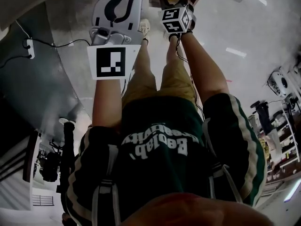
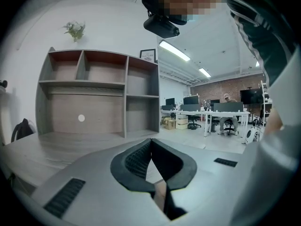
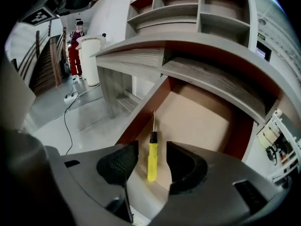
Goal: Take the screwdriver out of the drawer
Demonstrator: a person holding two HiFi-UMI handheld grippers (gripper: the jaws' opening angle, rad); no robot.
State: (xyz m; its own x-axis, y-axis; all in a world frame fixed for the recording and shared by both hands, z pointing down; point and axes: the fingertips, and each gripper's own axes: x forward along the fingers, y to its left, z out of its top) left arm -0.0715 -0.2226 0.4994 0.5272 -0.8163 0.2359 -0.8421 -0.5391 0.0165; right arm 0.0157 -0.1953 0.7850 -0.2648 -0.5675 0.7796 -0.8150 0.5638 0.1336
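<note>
1 screwdriver (image 3: 151, 163) in 1 open drawer (image 3: 200, 119), tip at 12 o'clock. Right gripper (image 3: 152, 149) jaws spread, flanking its handle. Left gripper (image 2: 151, 142) jaws pressed together, empty.

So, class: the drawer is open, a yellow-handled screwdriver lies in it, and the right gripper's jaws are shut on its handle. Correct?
Not quite. The jaws of the right gripper stand apart, one on either side of the handle with gaps showing, not shut on it. The drawer is open and the yellow-handled screwdriver does lie in it. The right gripper view shows this.
</note>
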